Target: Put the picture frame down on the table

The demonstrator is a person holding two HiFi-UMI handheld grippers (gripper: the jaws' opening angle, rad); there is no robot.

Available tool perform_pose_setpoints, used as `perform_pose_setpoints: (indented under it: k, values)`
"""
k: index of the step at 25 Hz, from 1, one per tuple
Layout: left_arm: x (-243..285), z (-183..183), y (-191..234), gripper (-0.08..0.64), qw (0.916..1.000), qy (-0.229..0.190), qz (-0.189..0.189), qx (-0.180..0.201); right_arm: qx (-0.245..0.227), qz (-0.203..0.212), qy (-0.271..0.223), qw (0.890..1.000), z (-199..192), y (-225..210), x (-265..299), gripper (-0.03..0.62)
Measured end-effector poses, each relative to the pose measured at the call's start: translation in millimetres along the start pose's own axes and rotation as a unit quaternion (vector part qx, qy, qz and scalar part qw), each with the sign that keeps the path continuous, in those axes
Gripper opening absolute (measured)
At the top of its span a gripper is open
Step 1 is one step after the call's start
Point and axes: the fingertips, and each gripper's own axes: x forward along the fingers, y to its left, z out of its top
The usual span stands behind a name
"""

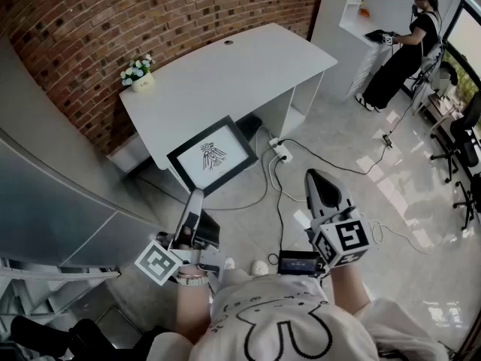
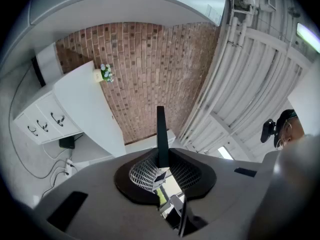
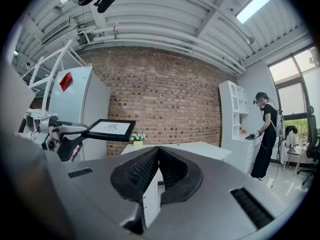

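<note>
Your left tongs [image 1: 197,196] are clamped on the near edge of the picture frame [image 1: 213,156]. In the left gripper view its black rim stands edge-on between the ribbed pads, pinched tight. You grip it by one side so the drawing faces up, which also leaves the far edge free to touch down first. The frame hangs in the air by the front edge of the white counter [image 1: 248,66] and above its level, touching nothing but the tongs.

Your right tongs [image 3: 157,156] are closed with nothing between them and held off to the side — idle, I judge, and out of the frame's way. A small flower pot [image 1: 138,72] stands at the counter's far left corner, well apart from the frame, so the near stretch looks free for the landing. The set-down is not yet done — you need to carry the frame forward and lower it flat.
</note>
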Motion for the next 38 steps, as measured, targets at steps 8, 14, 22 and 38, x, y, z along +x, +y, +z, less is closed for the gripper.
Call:
perform_pose_setpoints:
  k: [8,14,22,38]
  values:
    - [18,-50,-7,0.074,0.9998,0.02,-0.002,-0.003,0.003,-0.013,0.002,1.0,-15,-35,-36,0.018]
    - [27,-60,-9,0.074,0.9996,0.029,-0.006,-0.002,0.023,-0.024,-0.006,0.999,-21,-48,-40,0.018]
    - [48,-51,9,0.074,0.9992,0.038,-0.012,-0.003,0.014,-0.02,-0.014,1.0,-18,-53,-10,0.018]
    - [169,-4,69,0.074,0.9989,0.031,-0.017,-0.03,-0.009,-0.005,-0.001,1.0,-2,-100,120,0.018]
